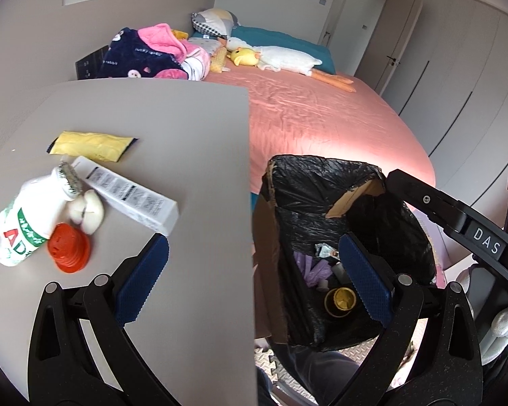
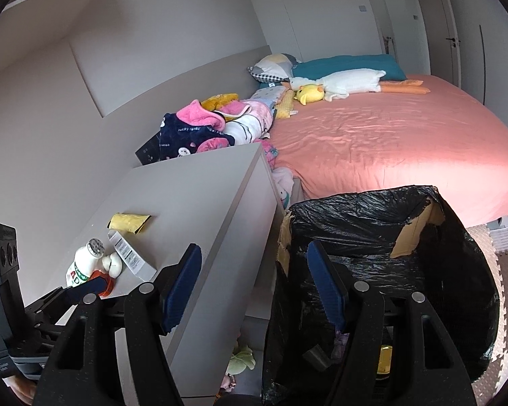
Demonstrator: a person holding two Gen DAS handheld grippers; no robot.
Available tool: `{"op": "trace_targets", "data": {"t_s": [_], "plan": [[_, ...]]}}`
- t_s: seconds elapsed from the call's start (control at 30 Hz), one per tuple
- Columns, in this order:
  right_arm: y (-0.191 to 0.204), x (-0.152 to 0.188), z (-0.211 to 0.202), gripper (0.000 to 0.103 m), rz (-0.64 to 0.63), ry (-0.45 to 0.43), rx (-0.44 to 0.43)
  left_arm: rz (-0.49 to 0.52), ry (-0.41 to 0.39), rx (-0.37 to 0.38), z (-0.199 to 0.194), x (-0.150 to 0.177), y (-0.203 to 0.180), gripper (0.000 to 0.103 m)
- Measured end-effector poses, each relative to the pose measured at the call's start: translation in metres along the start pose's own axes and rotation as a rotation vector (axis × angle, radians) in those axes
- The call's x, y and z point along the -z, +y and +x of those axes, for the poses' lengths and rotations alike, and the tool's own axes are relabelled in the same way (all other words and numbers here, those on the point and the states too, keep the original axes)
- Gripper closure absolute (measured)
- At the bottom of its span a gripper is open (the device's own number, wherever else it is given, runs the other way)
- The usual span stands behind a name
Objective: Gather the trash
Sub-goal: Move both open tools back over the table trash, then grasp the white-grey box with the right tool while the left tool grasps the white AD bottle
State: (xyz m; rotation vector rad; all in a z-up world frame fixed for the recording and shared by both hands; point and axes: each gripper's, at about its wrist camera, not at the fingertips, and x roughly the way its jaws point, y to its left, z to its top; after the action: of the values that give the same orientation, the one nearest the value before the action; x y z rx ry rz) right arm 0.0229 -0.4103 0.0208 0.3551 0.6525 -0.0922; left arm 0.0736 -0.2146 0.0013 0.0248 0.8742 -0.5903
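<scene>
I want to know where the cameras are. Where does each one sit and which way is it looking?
Left wrist: sits on the left claw, looking over the table edge and down into the trash box; its own open fingers show.
Right wrist: sits on the right claw, facing the bed; its open fingers show.
Both share the white bottle, table, box, bed.

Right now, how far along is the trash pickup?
Partly done: the black-lined bin already holds a gold cap and purple scraps. In hand: nothing; the left gripper and right gripper are both open and empty. Left on the table: the white bottle, red cap, white box, yellow packet and a small white piece.
</scene>
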Motion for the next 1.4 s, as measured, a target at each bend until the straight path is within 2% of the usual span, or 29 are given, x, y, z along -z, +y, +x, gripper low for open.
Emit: {"op": "trace_targets", "data": {"t_s": [1.07, 1.4], "plan": [[0.110, -0.001, 0.069, 0.037, -0.222, 0.150, -0.177, -0.017, 0.001, -0.121, -0.044, -0.003, 0.097, 0.006], [0.132, 0.004, 0.088, 0.037, -0.295, 0.196, -0.196, 0.057, 0.045, -0.152, -0.040, -0.006, 0.123, 0.006]]}}
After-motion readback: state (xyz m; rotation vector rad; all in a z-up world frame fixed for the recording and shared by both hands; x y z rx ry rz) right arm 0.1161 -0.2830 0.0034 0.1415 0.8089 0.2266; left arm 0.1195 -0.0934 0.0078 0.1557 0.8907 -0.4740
